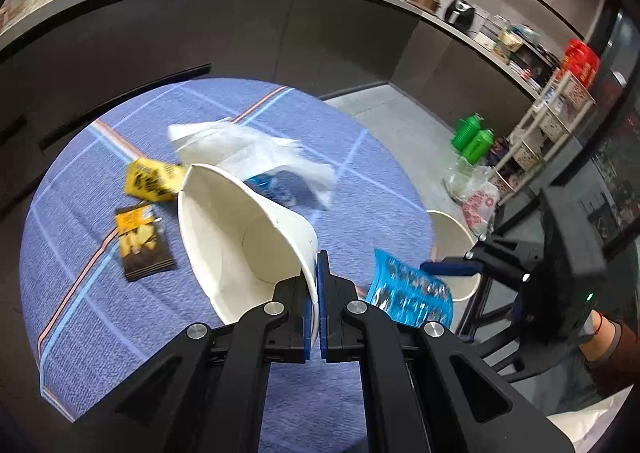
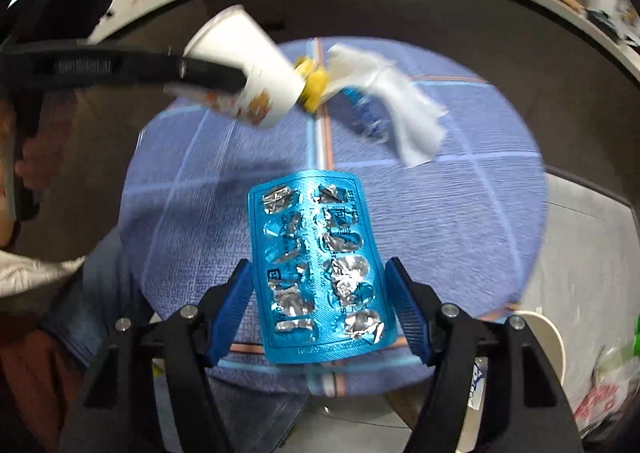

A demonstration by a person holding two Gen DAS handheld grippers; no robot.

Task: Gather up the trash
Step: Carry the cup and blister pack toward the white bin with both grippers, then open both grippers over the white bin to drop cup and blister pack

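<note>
The left gripper (image 1: pixel 319 285) was clamped on the wall of a tilted white paper cup (image 1: pixel 244 237) above the blue tablecloth (image 1: pixel 80 253). The right gripper (image 2: pixel 322 293) stood wide open, an emptied blue blister pack (image 2: pixel 320 273) between its fingers, though whether they touched it could not be told.

Paper cup (image 1: pixel 248 249): white, printed outside, empty, tipped with mouth sideways, rim clamped between left hand-held gripper (image 1: pixel 318 285) pads, lifted off the table (image 1: pixel 80 293).
Blister pack (image 2: pixel 320 265): blue foil, all pockets burst, sits flat-on between the spread fingers of right hand-held gripper (image 2: pixel 320 313); contact with pads unclear.
On the table: crumpled white tissue (image 1: pixel 256 153) lying over a second blue wrapper (image 1: pixel 276 185); yellow packet (image 1: pixel 154 179) just beside the tissue; dark snack wrapper (image 1: pixel 142 247) near it, flat.
</note>
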